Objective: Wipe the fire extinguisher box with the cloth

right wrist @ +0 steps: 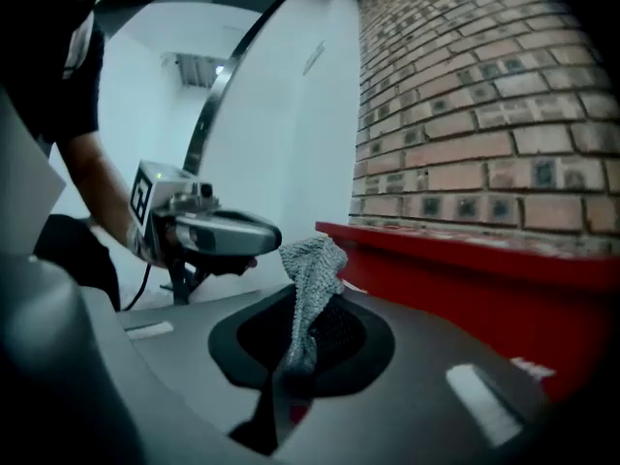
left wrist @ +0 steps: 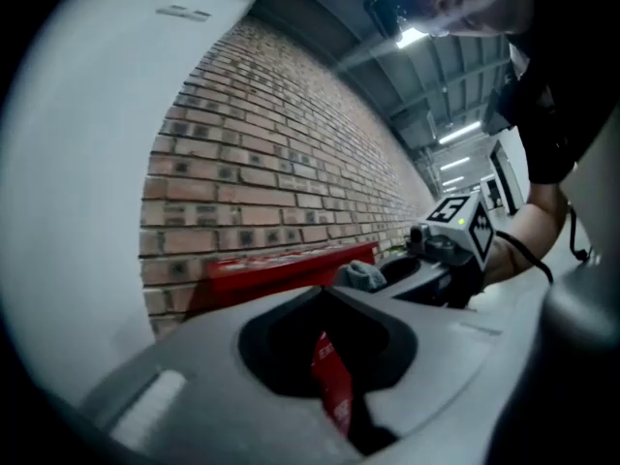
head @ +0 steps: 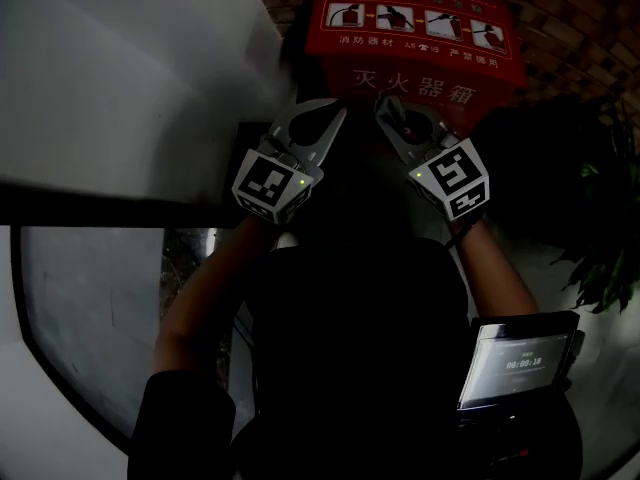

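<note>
The fire extinguisher box (head: 415, 63) is red, the cloth (right wrist: 312, 277) grey

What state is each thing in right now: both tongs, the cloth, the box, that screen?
Left tongs: shut, nothing in them.
Right tongs: shut on the cloth.
Cloth: bunched, sticking out past the tips.
Box: closed, as far as the head view shows.
Screen: lit, showing a timer.

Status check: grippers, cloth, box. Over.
Left gripper jaws shut, empty. Right gripper shut on cloth. Both up by fire extinguisher box; cloth contact unclear. Nothing seen blocking.
</note>
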